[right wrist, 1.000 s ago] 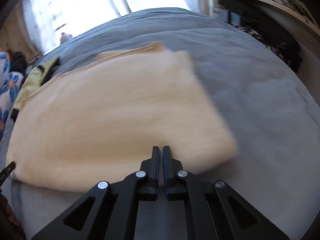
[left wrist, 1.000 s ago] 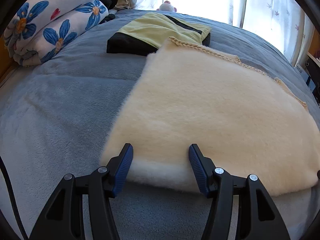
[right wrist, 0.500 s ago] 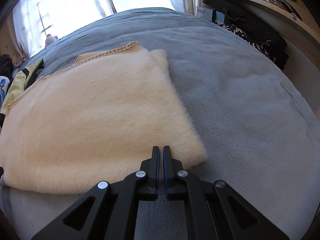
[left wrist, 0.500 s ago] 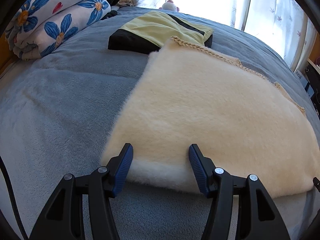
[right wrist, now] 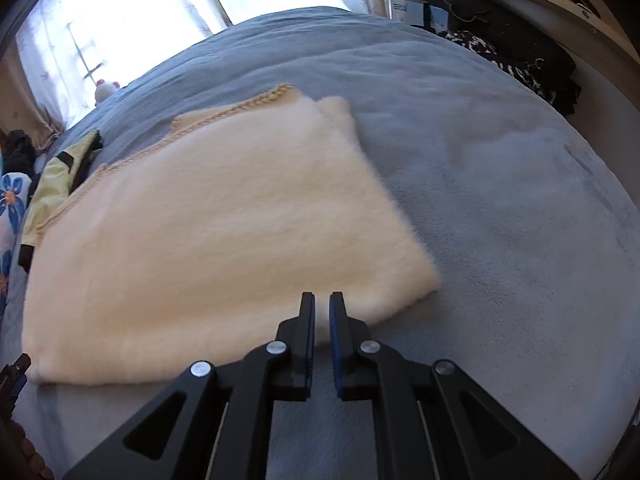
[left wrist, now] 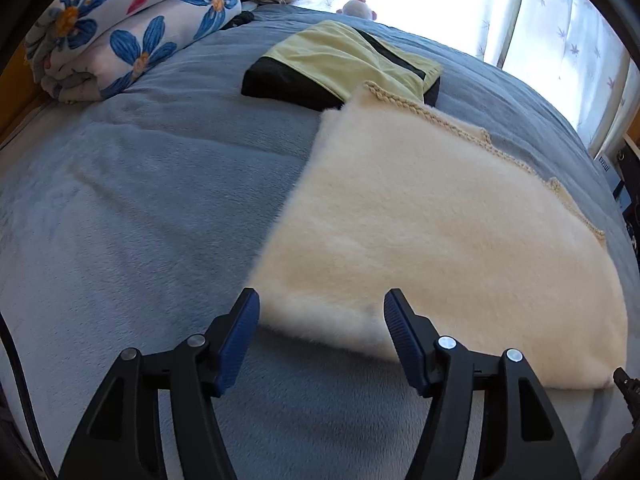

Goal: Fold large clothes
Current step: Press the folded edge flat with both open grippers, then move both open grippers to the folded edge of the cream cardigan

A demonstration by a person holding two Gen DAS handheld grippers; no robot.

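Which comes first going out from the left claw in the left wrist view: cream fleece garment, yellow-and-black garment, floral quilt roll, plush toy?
1. Cream fleece garment, right ahead of the left claw.
2. Yellow-and-black garment, beyond it, centre.
3. Floral quilt roll, far left.
4. Plush toy, by the window.

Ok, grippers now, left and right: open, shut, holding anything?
Left gripper: opening wider, holding nothing, above the cream garment.
Right gripper: opening slightly, narrow gap, nothing between.
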